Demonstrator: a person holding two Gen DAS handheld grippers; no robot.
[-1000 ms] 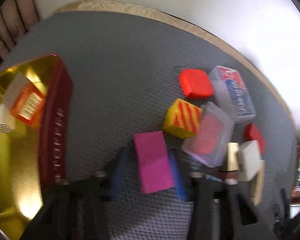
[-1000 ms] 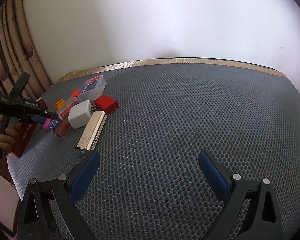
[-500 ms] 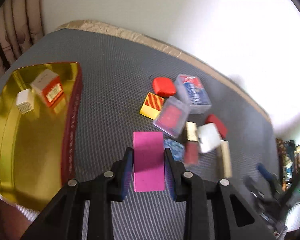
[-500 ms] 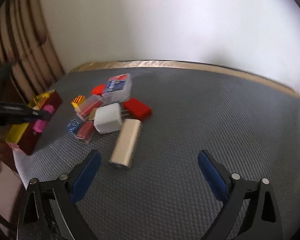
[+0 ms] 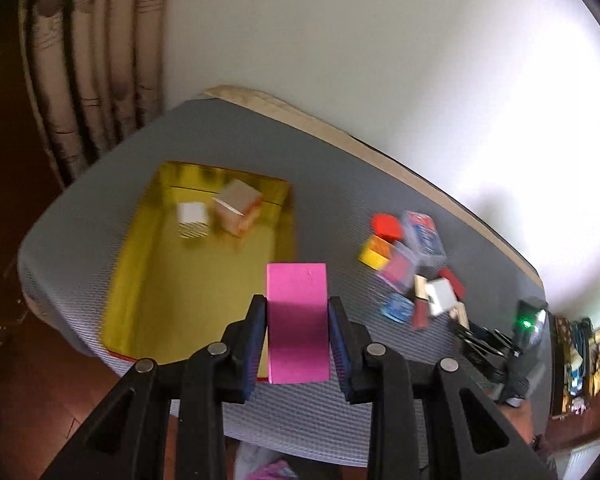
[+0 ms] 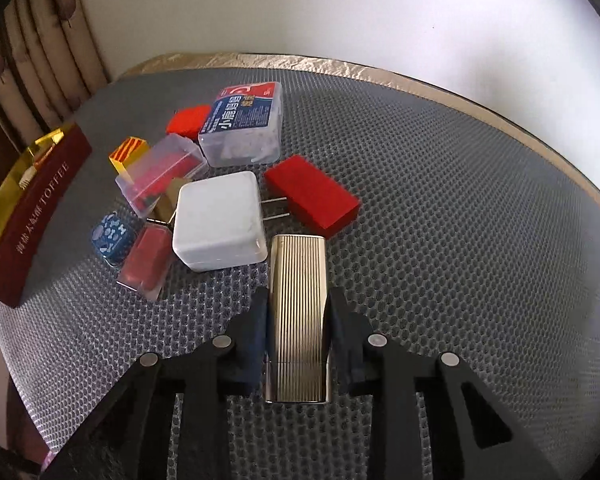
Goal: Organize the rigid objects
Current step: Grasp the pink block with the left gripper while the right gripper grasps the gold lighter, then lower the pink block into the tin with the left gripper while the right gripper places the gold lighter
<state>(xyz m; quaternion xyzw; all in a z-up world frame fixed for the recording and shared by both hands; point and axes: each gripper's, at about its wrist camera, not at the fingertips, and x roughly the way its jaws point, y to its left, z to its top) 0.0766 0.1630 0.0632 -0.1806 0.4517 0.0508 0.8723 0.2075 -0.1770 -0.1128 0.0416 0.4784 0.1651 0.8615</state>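
Note:
My left gripper (image 5: 297, 304) is shut on a pink block (image 5: 298, 328) and holds it in the air, over the near right edge of the gold tin (image 5: 140, 272). A white striped cube (image 5: 192, 218) and an orange-and-tan box (image 5: 238, 208) lie inside the tin. My right gripper (image 6: 298, 300) is shut on a ribbed gold box (image 6: 298, 320) that lies on the grey mat (image 6: 460, 240). Its blue pads press on both long sides. The box sits at the near edge of the pile, beside a white charger (image 6: 218, 222).
The pile holds a red block (image 6: 312, 196), a blue-labelled clear box (image 6: 244, 124), a clear case with red inside (image 6: 160, 172), a yellow striped block (image 6: 128, 152), a blue patterned cube (image 6: 110, 240) and a red case (image 6: 146, 262). The tin's dark red wall (image 6: 36, 208) stands left of it.
My left gripper rose and swung left with the pink block, from the mat to above the tin's edge. My right gripper moved to the pile and shut on the gold box.

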